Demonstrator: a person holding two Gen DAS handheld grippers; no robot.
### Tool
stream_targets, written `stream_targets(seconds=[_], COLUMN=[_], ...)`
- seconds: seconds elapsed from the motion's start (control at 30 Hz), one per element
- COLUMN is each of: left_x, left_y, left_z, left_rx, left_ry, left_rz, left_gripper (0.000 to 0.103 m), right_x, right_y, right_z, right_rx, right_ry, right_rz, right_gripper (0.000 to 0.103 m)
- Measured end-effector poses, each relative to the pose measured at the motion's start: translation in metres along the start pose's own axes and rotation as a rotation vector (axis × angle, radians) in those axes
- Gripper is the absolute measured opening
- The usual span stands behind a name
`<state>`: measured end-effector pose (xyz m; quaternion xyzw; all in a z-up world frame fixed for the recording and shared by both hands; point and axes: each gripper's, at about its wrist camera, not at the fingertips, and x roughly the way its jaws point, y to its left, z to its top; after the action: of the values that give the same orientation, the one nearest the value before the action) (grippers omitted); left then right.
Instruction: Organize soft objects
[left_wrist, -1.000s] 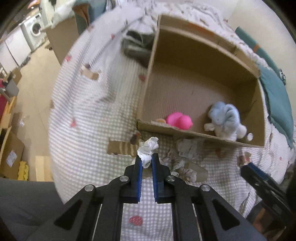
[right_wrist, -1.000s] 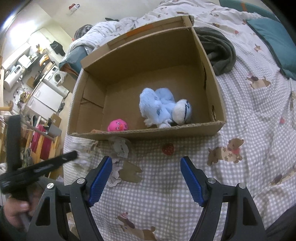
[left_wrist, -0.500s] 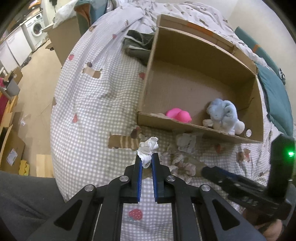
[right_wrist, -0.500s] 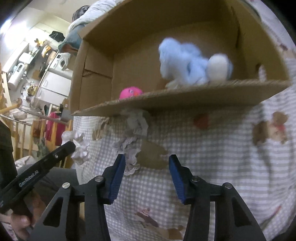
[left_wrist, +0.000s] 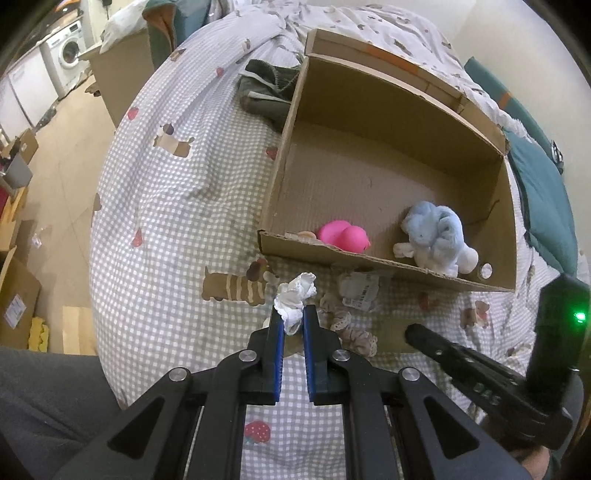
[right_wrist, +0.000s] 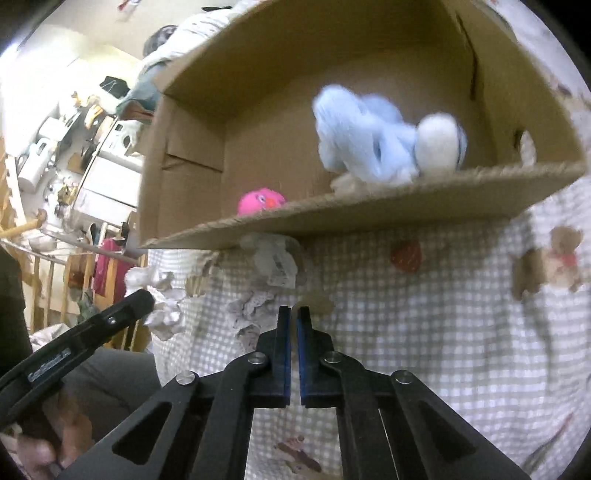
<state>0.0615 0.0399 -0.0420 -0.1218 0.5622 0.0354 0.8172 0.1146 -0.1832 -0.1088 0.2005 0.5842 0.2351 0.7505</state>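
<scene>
Checkered bedspread (left_wrist: 177, 206) under everything. My left gripper (left_wrist: 293, 317) is clamped on a white scrunchie (left_wrist: 295, 295), near side of the bed. My right gripper (right_wrist: 294, 314) has just been closing; its jaws now sit nearly together at the edge of a beige lace scrunchie (right_wrist: 251, 314), can't tell if any fabric is pinched. Just beyond, a crumpled tagged piece (left_wrist: 360, 290) lies against the cardboard box (left_wrist: 369, 258). Inside the box: pink toy (left_wrist: 343, 236) left, blue plush (left_wrist: 436, 240) right. Far left of the box, dark garment (left_wrist: 266, 88).
</scene>
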Motion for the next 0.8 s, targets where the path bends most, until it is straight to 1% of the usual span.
stream_targets(seconds=[0.2, 0.3, 0.4, 0.63, 0.8], left_x=[0.001, 0.0, -0.002, -0.012, -0.014], left_y=[0.002, 0.0, -0.003, -0.008, -0.008], left_z=[-0.002, -0.004, -0.007, -0.011, -0.01], left_rx=[-0.005, 0.004, 0.023, 0.063, 0.061], left_ry=[0.01, 0.007, 0.001, -0.031, -0.056], left_rz=[0.0, 0.0, 0.005, 0.022, 0.042], left_gripper=[0.009, 0.009, 0.009, 0.009, 0.009], right_x=[-0.039, -0.054, -0.064, -0.086, -0.102], right_y=[0.005, 0.009, 0.009, 0.005, -0.001], right_z=[-0.002, -0.003, -0.008, -0.014, -0.012], right_rx=[-0.04, -0.041, -0.047, -0.036, -0.031], right_ry=[-0.058, -0.08, -0.097, -0.146, -0.188], right_rz=[0.015, 0.032, 0.033, 0.076, 0.105], right_gripper=[0.005, 0.005, 0.005, 0.005, 0.005])
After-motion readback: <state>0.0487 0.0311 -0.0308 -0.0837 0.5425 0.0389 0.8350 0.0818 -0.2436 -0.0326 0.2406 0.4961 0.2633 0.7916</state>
